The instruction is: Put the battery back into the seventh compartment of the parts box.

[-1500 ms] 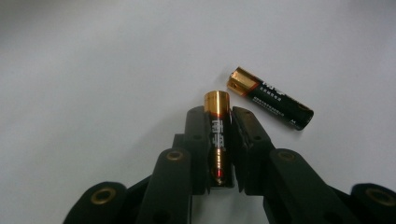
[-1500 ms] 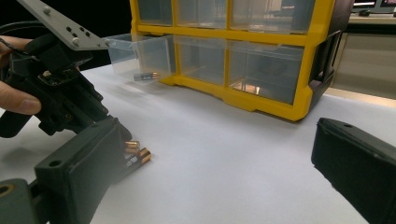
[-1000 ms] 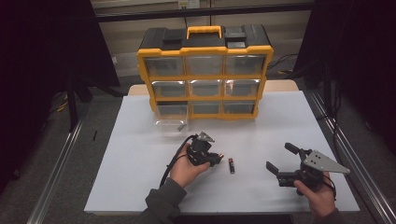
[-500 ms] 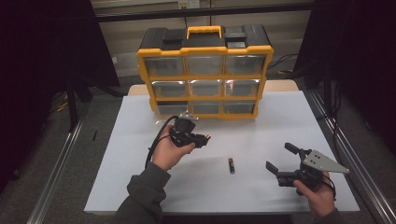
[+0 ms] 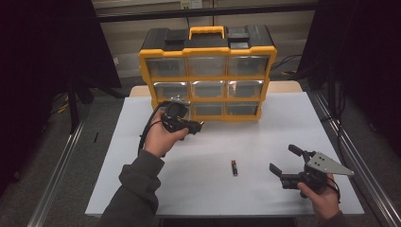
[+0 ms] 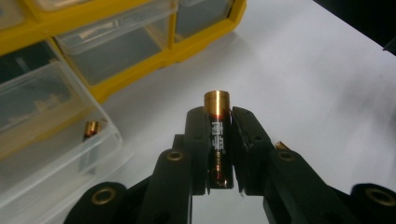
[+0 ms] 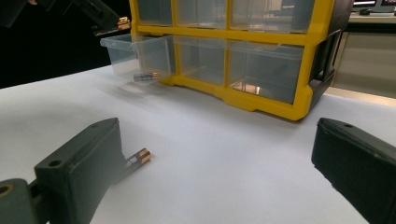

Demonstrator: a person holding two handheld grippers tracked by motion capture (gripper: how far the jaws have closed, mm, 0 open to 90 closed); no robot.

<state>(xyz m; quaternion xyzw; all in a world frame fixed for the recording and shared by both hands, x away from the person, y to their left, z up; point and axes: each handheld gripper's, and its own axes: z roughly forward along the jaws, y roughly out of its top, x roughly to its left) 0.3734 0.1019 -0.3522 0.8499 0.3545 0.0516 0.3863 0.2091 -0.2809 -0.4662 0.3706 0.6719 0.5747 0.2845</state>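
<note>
High view: left gripper [image 5: 193, 126] by yellow organizer [image 5: 208, 71]; loose battery [image 5: 233, 167] on white table [image 5: 265, 137].
Left gripper view: jaws pinch a black-gold cell [image 6: 218, 135] beside clear drawer [image 6: 51, 154].
Right gripper view: right gripper [image 7: 224, 163] jaws spread.

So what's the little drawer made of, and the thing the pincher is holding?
The pulled-out drawer looks like clear, glossy plastic: you can see a battery lying inside through its wall. The battery clamped in the left gripper seems metal, with a shiny copper-gold end and a black printed wrap.
</note>
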